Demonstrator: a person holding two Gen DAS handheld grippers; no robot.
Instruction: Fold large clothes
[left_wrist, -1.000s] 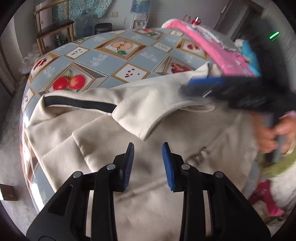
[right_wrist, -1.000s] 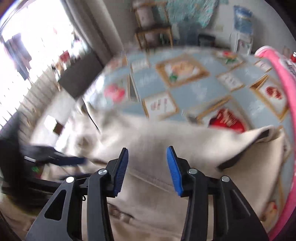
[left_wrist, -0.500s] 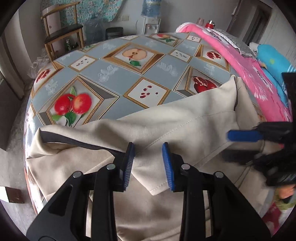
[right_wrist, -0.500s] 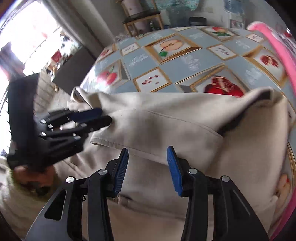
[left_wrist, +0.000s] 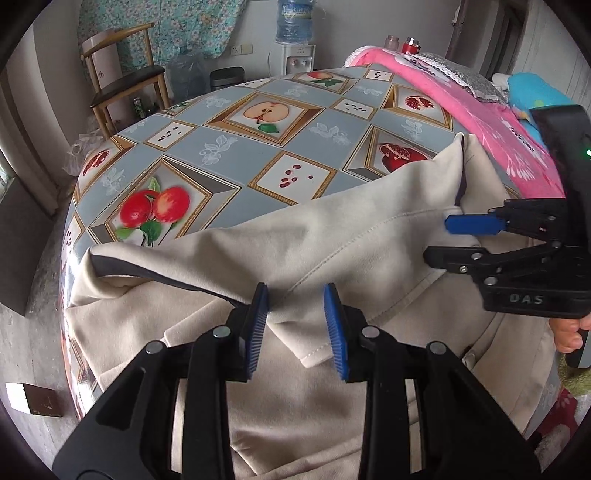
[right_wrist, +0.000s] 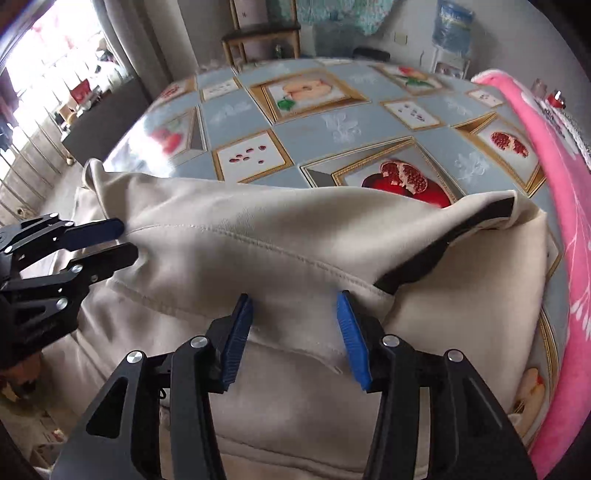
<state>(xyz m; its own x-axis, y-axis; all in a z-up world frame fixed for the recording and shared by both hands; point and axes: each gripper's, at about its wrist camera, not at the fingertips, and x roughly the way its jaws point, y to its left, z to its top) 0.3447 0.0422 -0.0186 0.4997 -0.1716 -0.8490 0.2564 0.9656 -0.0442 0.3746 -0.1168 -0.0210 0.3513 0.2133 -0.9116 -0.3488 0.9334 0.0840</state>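
beyond the left gripper (left_wrist: 295, 325), parted over beige garment (left_wrist: 332, 236): fruit-patterned surface (left_wrist: 258, 147), chair (left_wrist: 122, 74), water dispenser (left_wrist: 295, 40). right gripper (right_wrist: 293, 330) likewise parted, just been opening.

Beige garment (left_wrist: 369, 229) showing dark trim, counter (left_wrist: 236, 147) wearing grey-blue cloth with gold-framed fruit, pink blanket (left_wrist: 480, 110) glowing, black claw (left_wrist: 297, 325) sporting blue pads (left_wrist: 258, 325)

"DAS" on right tongs (left_wrist: 461, 240)
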